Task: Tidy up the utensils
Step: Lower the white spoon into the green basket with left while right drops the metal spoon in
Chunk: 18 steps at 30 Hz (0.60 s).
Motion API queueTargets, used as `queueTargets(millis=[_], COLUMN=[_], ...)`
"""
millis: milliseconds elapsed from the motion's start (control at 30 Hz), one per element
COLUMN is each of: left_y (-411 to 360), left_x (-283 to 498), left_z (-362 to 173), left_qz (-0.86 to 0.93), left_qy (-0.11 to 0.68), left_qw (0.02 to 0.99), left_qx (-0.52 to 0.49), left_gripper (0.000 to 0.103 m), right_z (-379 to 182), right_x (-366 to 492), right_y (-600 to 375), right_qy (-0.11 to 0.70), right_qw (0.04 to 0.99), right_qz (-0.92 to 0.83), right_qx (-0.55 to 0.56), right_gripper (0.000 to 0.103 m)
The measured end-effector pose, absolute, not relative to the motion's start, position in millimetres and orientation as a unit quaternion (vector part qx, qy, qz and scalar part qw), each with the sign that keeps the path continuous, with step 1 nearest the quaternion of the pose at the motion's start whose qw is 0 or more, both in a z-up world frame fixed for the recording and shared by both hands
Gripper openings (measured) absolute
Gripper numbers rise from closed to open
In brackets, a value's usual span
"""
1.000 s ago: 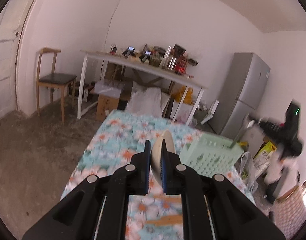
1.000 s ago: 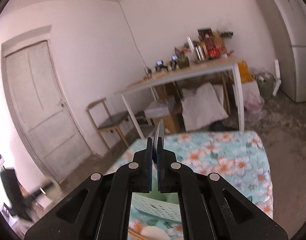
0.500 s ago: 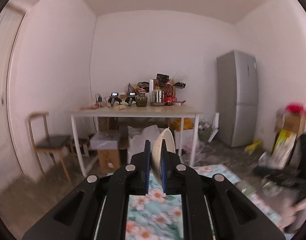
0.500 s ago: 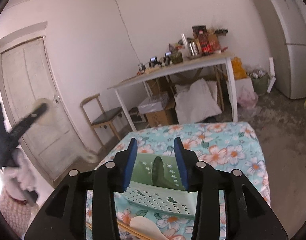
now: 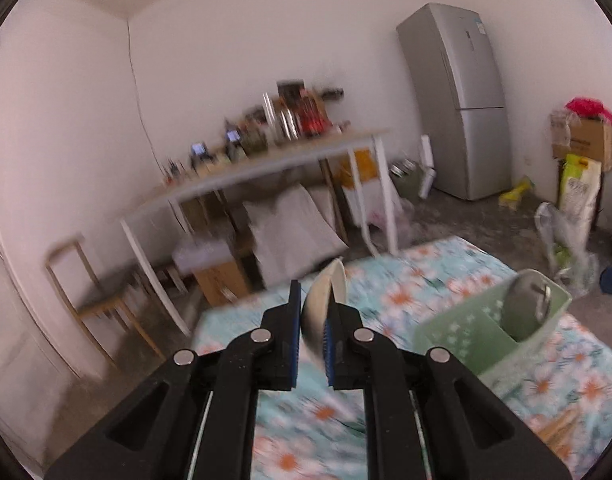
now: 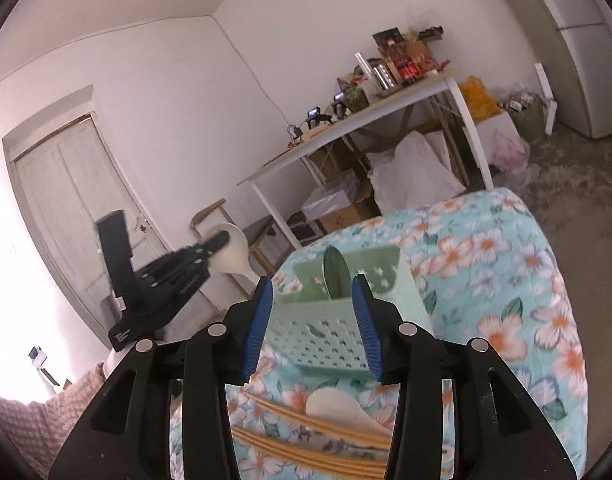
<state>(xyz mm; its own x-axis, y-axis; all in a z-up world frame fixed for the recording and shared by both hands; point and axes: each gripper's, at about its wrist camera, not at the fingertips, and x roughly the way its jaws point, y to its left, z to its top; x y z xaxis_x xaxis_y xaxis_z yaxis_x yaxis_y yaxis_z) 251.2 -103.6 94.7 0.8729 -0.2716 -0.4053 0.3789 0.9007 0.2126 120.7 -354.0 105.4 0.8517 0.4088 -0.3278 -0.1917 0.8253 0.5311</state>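
Your left hand-held gripper [image 5: 311, 334] is clamped narrowly on a pale ladle [image 5: 324, 300], its bowl standing on edge between the pads, though the jaws are just beginning to ease open. It is up above the flowered tabletop [image 5: 446, 280], to the left of the green basket [image 5: 490, 336]. Your right hand-held gripper [image 6: 312, 322] stands wide and holds nothing, just short of the basket's near wall, and a grey-green spoon [image 6: 336, 276] already stands inside the basket. This looks like the carrying step: the ladle must come over the basket's rim before you release it. After that, the white spoon [image 6: 338, 404] and chopsticks [image 6: 306, 440] in front of the basket remain.
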Motion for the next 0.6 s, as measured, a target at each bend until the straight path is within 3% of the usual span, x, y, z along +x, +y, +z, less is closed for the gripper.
queueTargets(millis=[67, 133, 233, 500, 600], left_y=[-99.7, -94.6, -87.3, -52.4, -34.1], left_x=[252.3, 248.5, 235.7, 191.1, 171.3], left_z=[89.3, 85.8, 84.5, 90.7, 69.7], left_qz=[-0.185, -0.196, -0.203, -0.203, -0.186], left_qy=[0.213, 0.222, 0.212, 0.197, 0.212], left_qw=[0.952, 0.951, 0.953, 0.959, 0.959], left_qx=[0.115, 0.085, 0.069, 0.016, -0.002], left_gripper=[0.02, 0.05, 0.062, 0.072, 0.074], right_z=[104.0, 104.1, 104.4, 105.8, 94.8], right_x=[118.4, 114.8, 108.7, 85.4, 71.6], right_y=[-354.6, -355.7, -359.3, -364.1, -362.6], right_qy=[0.221, 0.22, 0.216, 0.208, 0.218], right_qw=[0.93, 0.931, 0.931, 0.934, 0.933], right_qz=[0.158, 0.153, 0.141, 0.115, 0.09], right_qx=[0.248, 0.249, 0.257, 0.268, 0.273], right_gripper=[0.041, 0.041, 0.041, 0.041, 0.041])
